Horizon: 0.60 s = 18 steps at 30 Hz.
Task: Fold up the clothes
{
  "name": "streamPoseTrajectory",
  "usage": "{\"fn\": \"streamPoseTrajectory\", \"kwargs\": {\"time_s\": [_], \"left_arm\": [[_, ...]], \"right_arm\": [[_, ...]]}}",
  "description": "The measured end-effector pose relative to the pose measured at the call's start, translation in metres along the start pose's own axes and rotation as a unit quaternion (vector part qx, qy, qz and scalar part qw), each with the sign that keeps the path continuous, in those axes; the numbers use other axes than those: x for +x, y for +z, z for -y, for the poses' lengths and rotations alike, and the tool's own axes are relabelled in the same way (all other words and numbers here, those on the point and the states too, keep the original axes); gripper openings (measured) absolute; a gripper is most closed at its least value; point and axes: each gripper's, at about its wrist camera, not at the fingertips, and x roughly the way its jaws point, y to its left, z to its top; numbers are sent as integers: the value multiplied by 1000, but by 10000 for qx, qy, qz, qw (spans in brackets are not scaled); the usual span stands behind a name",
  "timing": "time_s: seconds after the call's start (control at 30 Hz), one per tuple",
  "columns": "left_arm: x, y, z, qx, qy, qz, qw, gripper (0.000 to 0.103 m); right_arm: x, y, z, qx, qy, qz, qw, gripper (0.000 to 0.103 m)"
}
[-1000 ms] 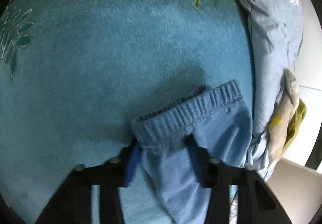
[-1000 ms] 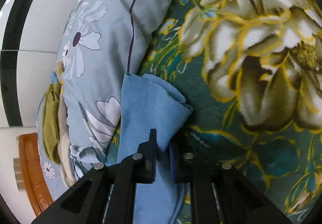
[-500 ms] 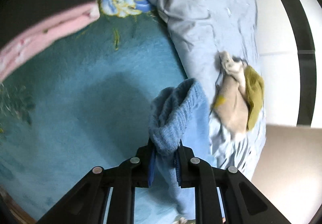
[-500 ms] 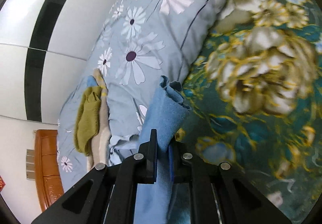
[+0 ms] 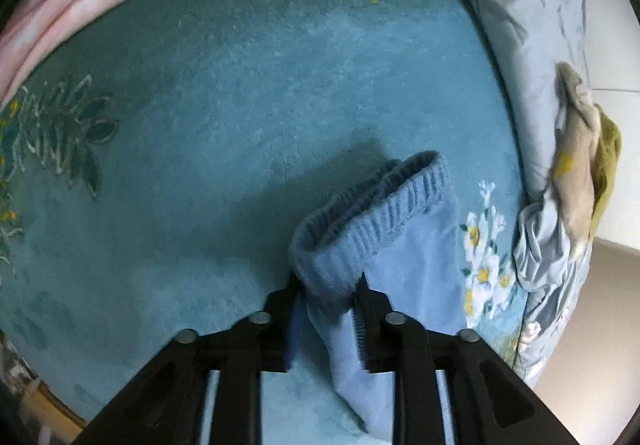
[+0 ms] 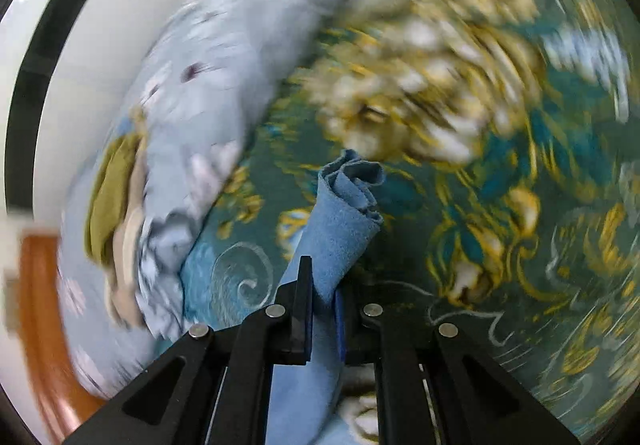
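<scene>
— What's my left gripper [image 5: 326,295] doing?
— Its jaws are opening, with the ribbed waistband [image 5: 372,213] of the blue pants [image 5: 404,277] still bunched between them, above the teal blanket [image 5: 240,105].
— And my right gripper [image 6: 322,299]?
— It is clamped tight on the pants' other end [image 6: 340,229], which curls just ahead of the fingers. The background is blurred. Pillow [image 6: 208,57] to its left.

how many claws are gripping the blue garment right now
2. The left claw has the blue garment's ribbed waistband between its fingers, and its jaws are opening. The right claw is shut on a rolled edge of the garment at the other end.
</scene>
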Motion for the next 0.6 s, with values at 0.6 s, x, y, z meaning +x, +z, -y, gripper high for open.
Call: {"fn": "streamPoseTrajectory", "kwargs": {"time_s": [0.6], "left_arm": [[-47, -30, -37, -384, -787, -66, 9961, 57]], "right_arm": [[90, -231, -234, -4430, -238, -1279, 8870, 9]]}}
